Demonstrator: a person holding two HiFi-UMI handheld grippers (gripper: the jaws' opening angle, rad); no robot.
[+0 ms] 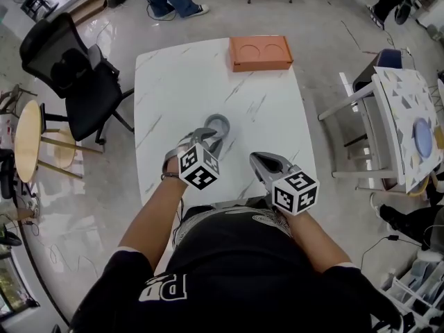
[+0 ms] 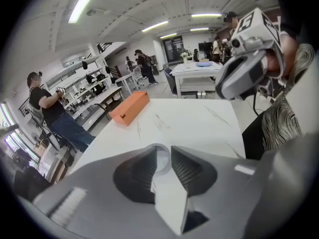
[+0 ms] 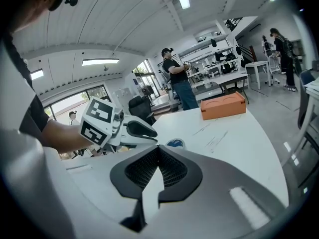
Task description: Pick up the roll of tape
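Ahead of both tools, the table (image 1: 208, 82) has a smooth white top that looks like marble, with thin grey veins and a soft sheen. The left tool (image 1: 210, 139) and the right tool (image 1: 258, 159) are matt grey plastic. Their inner pads (image 3: 144, 171) are black and finely ribbed. The roll of tape (image 1: 217, 123) at the left tool's tips looks grey and smooth. Beyond it, the orange box (image 1: 260, 53) looks matt, like card. The floor (image 1: 90, 207) to the left of the left tool is glossy and stone-like.

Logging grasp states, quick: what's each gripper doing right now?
Left gripper: jaws closed on the rim of the roll of tape.
Right gripper: jaws closed, holding nothing.
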